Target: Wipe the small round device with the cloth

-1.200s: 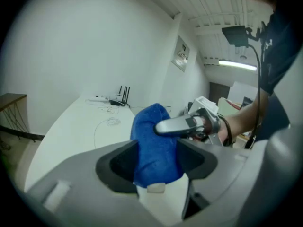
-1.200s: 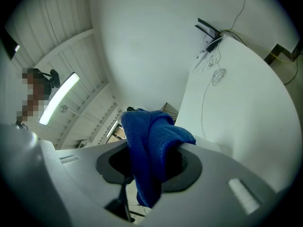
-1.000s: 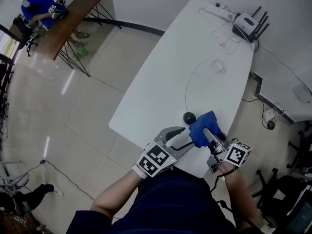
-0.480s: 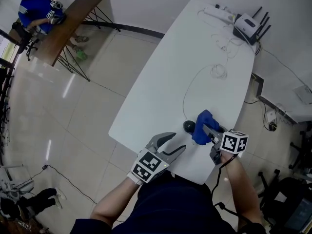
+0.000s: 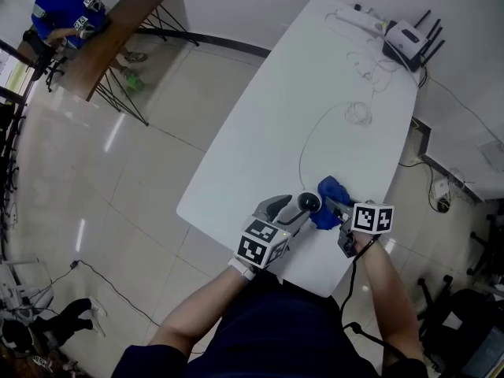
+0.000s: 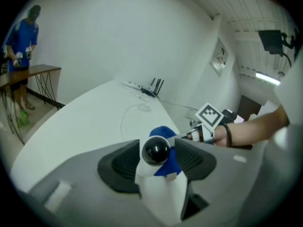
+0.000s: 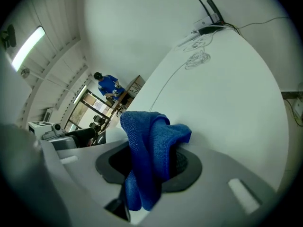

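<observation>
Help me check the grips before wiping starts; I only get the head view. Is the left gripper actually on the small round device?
Observer: The left gripper view shows the small round device, a glossy black ball on a white body, standing between the pads of the left gripper. The pads seem to press on the white body.
Operator: And the cloth on the other side?
Observer: In the right gripper view, the right gripper is shut on the blue cloth, with a folded bunch sticking out past the jaws.
Operator: Is the cloth touching the device?
Observer: In the left gripper view the cloth sits right behind the device. Whether they touch cannot be told.
</observation>
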Action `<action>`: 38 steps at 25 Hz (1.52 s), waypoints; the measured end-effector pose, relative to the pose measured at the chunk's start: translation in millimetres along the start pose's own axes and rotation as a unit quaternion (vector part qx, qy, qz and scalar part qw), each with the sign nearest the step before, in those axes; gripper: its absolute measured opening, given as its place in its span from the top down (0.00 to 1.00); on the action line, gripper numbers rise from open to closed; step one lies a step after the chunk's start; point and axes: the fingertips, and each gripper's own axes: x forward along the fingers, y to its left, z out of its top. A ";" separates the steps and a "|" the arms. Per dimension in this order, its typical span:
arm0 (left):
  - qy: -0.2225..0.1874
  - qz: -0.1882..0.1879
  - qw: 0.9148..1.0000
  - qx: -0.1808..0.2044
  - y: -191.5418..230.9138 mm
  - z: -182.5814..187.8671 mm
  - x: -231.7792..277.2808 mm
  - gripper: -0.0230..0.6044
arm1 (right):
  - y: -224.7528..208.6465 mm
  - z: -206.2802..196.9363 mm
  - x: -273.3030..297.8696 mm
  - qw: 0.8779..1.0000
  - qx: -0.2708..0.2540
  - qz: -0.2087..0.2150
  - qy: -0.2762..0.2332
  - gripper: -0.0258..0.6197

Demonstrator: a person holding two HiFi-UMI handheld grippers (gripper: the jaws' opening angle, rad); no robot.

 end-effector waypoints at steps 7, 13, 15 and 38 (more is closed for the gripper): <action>0.016 0.011 1.000 0.003 -9.2 -4.9 10.7 0.60 | 0.2 -31.4 8.7 0.999 0.024 -0.036 -0.009 0.73; 0.003 0.013 1.000 0.017 -9.6 -1.1 -5.9 0.60 | 43.0 7.9 -34.4 0.997 -0.044 0.006 -0.067 0.73; -0.002 0.015 1.000 0.023 -8.4 -3.4 -13.4 0.60 | 64.6 24.6 -49.3 0.991 -0.112 0.009 -0.078 0.73; 0.035 0.037 0.997 0.059 -6.5 -22.1 10.3 0.60 | 75.5 68.3 -13.0 0.950 -0.309 0.031 0.007 0.73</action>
